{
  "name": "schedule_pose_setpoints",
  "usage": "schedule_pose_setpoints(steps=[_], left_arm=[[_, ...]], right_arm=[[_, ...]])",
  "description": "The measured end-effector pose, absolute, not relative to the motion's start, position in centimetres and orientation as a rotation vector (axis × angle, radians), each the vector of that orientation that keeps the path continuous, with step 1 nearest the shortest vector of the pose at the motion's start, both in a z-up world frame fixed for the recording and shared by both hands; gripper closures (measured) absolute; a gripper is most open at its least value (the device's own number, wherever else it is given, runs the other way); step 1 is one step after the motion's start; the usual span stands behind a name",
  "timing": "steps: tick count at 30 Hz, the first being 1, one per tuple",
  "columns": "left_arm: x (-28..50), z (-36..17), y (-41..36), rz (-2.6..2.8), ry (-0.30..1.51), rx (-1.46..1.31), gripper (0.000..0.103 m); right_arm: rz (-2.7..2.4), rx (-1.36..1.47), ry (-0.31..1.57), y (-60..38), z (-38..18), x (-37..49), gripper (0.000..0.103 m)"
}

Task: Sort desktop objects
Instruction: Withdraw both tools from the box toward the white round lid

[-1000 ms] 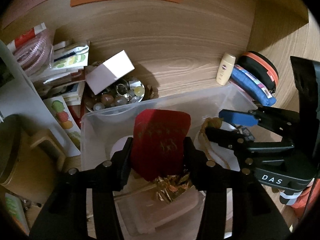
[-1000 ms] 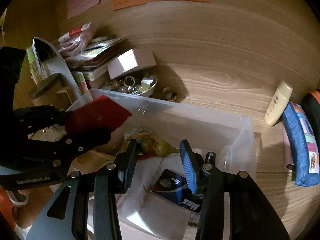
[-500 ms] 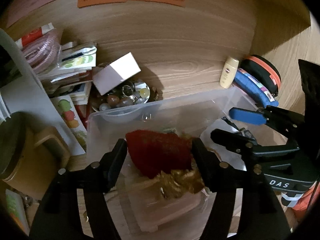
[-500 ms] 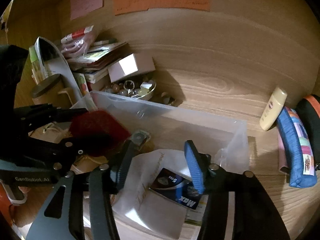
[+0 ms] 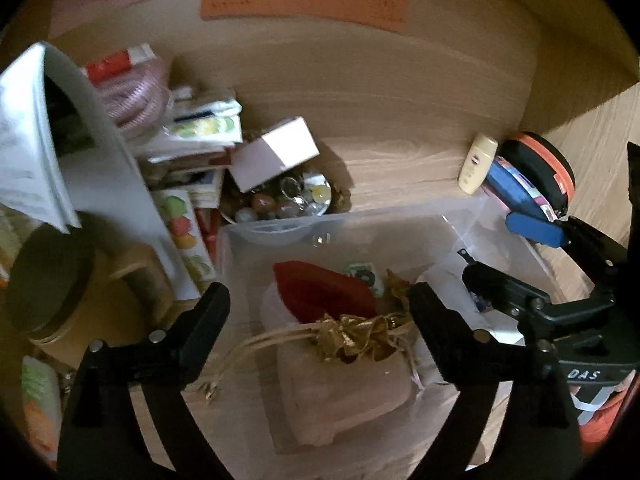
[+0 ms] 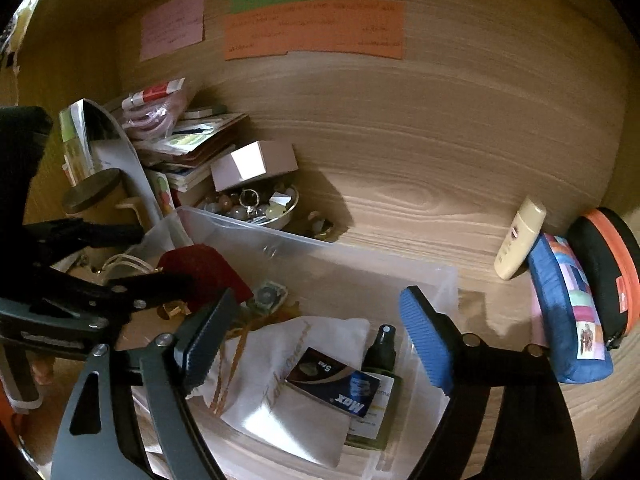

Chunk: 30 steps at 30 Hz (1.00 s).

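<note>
The left wrist view looks down into the clear plastic bin [image 5: 460, 216] and shows the red pouch [image 5: 324, 292] lying inside it, beside a gold drawstring bag [image 5: 356, 338] whose cords trail toward the bin's near-left wall. That bag's gold ruffle sits on a pale pinkish bundle [image 5: 344, 396]; the view is motion-blurred, so finer detail is lost. The right wrist view shows what the first hides: a white cloth bag [image 6: 296, 376] with script lettering, a dark card box marked "Max" [image 6: 332, 388] lying on it, and a small spray bottle [image 6: 380, 364] just beside the box, all in the bin's right half. It also shows three coloured notes [image 6: 312, 28] on the wooden back wall.

The left gripper [image 5: 316, 312] is spread wide, its black fingers either side of the pouch and bag and touching neither; it holds nothing. The right gripper [image 6: 316, 340] is likewise wide open and empty, its blue pad [image 6: 426, 344] over the bin's right part.

On the worktop [image 6: 420, 184] behind the bin stand a bowl of beads [image 6: 256, 208] with a pink box [image 6: 254, 164] leaning on it, and to the right a cream bottle [image 6: 518, 240] against a blue pencil case [image 6: 568, 312].
</note>
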<state>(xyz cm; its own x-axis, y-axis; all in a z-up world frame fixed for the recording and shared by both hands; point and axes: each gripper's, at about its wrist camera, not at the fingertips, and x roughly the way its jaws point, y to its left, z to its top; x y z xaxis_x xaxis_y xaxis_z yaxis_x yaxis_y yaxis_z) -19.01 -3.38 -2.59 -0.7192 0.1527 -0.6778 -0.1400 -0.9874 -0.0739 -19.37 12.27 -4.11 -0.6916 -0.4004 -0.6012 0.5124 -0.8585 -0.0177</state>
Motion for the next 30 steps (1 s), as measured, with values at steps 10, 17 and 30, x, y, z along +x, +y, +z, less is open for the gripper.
schedule_pose_setpoints(steps=[10, 17, 30], left_arm=[[-15.6, 0.0, -4.9, 2.849, -0.009, -1.024, 0.006], [-12.0, 1.3, -5.7, 2.89, 0.018, -0.964, 0.005], [-6.5, 0.6, -6.3, 2.923, 0.027, -0.945, 0.004]], right_arm=[[-2.528, 0.739, 0.22, 13.2, -1.4, -16.3, 0.006], [-2.551, 0.711, 0.197, 14.3, -0.4, -13.5, 0.003], [-2.508, 0.729, 0.205, 14.7, -1.6, -8.0, 0.001]])
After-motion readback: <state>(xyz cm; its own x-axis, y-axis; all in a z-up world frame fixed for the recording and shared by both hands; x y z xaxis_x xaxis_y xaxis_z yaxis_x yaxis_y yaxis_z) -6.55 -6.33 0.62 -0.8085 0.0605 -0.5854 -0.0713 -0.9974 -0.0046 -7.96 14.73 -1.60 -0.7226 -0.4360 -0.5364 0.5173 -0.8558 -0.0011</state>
